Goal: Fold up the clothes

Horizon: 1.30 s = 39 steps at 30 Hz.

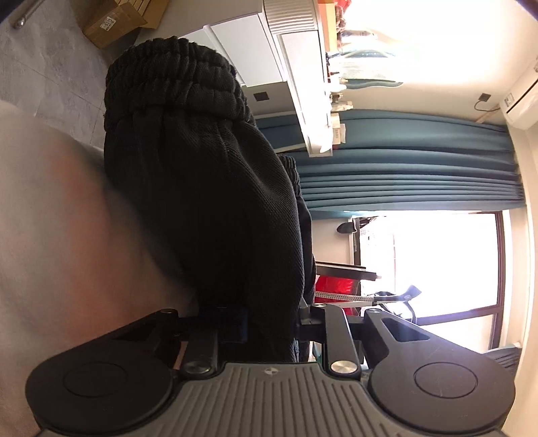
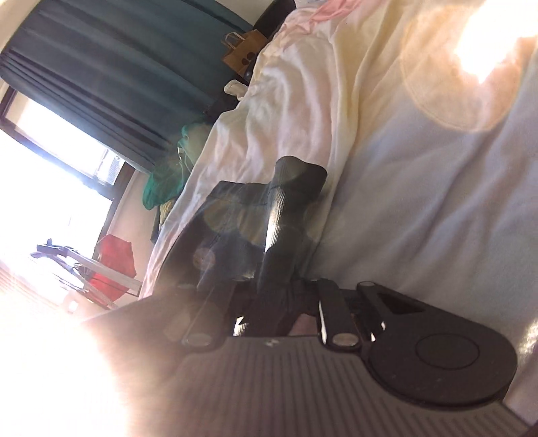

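Observation:
A black pair of trousers (image 1: pixel 201 174) with a ribbed elastic waistband fills the middle of the left wrist view. My left gripper (image 1: pixel 269 319) is shut on the black trousers, and the cloth hides its fingertips. In the right wrist view my right gripper (image 2: pixel 272 285) is shut on another part of the same black trousers (image 2: pixel 269 215), which bunches up from between the jaws over a pale bed sheet (image 2: pixel 420 201). Strong sun glare washes out the lower left of that view.
A pile of cream and pink clothes (image 2: pixel 296 101) lies on the bed beyond the right gripper. Teal curtains (image 1: pixel 403 161) and a bright window (image 1: pixel 437 262) stand behind. White furniture (image 1: pixel 302 67), a cardboard box (image 1: pixel 114 23), a paper bag (image 2: pixel 242 53) and a red item (image 2: pixel 114 265) are around.

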### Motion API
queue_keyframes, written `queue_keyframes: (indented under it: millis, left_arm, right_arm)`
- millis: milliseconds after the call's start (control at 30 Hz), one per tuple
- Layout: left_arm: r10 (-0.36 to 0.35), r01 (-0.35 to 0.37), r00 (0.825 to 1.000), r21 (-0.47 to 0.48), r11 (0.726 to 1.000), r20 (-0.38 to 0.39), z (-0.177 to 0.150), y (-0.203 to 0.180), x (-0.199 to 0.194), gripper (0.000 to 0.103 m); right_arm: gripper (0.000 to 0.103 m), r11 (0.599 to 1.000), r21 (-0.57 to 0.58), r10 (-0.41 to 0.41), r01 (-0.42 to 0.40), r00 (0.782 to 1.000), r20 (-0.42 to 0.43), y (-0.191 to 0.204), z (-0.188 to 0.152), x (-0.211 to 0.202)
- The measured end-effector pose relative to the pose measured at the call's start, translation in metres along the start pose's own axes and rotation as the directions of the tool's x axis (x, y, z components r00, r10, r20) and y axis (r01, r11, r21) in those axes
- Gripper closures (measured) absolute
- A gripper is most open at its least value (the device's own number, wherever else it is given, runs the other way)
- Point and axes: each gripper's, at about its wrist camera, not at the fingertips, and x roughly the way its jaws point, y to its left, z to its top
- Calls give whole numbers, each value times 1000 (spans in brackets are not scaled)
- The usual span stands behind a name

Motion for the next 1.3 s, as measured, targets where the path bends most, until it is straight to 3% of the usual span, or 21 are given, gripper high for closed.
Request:
queue_keyframes:
  millis: [133, 233, 433, 633, 700, 800, 867, 933, 967, 1000, 1067, 1100, 1133, 1167, 1233, 1300]
  left_arm:
    - [-10, 10, 1000, -41, 999, 15, 3, -6, -20, 92]
    - [-41, 43, 999, -67, 997, 30, 8, -10, -54, 100]
    - [-69, 69, 998, 26, 997, -3, 19, -24, -97, 101]
    - [-38, 37, 996, -22, 999, -86, 21, -14, -121, 101]
    - [-24, 20, 994, -34, 999, -106, 26, -9, -122, 101]
    - [-1, 6, 992, 37, 999, -123, 29, 0, -123, 100]
    - [19, -10, 993, 77, 997, -117, 26, 7, -126, 100]
    - [21, -15, 990, 44, 999, -138, 25, 16, -129, 99]
    - [13, -9, 989, 21, 1000, -150, 26, 20, -130, 98]
    - [5, -5, 987, 0, 1000, -160, 27, 23, -131, 90]
    - [4, -7, 983, -19, 1000, -183, 25, 27, -130, 64]
    - [3, -8, 981, -29, 1000, -194, 24, 29, -129, 48]
    - [2, -10, 979, -38, 999, -205, 23, 31, -128, 41]
    - [1, -11, 976, -47, 999, -216, 22, 33, -127, 37]
    - [-2, -14, 971, -66, 998, -238, 20, 37, -125, 27]
    - [-5, -17, 966, -85, 996, -259, 17, 42, -123, 26]
  right_arm:
    - [91, 992, -114, 59, -47, 993, 102, 25, 0, -33]
    - [91, 996, -84, 49, -40, 994, 102, 26, 7, -57]
    - [91, 996, -83, 37, -28, 992, 117, 27, 20, -109]
    - [91, 999, -42, 14, -8, 991, 135, 16, 41, -161]
    - [91, 1000, -9, -13, 14, 994, 105, 5, 42, -167]
    - [90, 995, 68, -73, 73, 997, -2, -20, 39, -165]
    - [90, 985, 115, -121, 131, 989, -85, -38, 35, -162]
    - [88, 966, 208, -121, 152, 980, -155, -58, 29, -163]
    - [88, 958, 247, -107, 147, 980, -169, -64, 28, -164]
    - [88, 951, 275, -93, 139, 980, -174, -68, 27, -166]
    - [86, 945, 303, -68, 121, 981, -180, -71, 25, -171]
    - [80, 943, 314, -56, 113, 981, -183, -72, 24, -173]
    - [69, 938, 332, -37, 100, 981, -189, -73, 23, -175]
    - [62, 931, 356, -13, 83, 980, -197, -75, 21, -176]
    - [39, 922, 383, 23, 61, 977, -213, -75, 17, -176]
    - [36, 924, 378, 30, 62, 972, -234, -72, 14, -174]
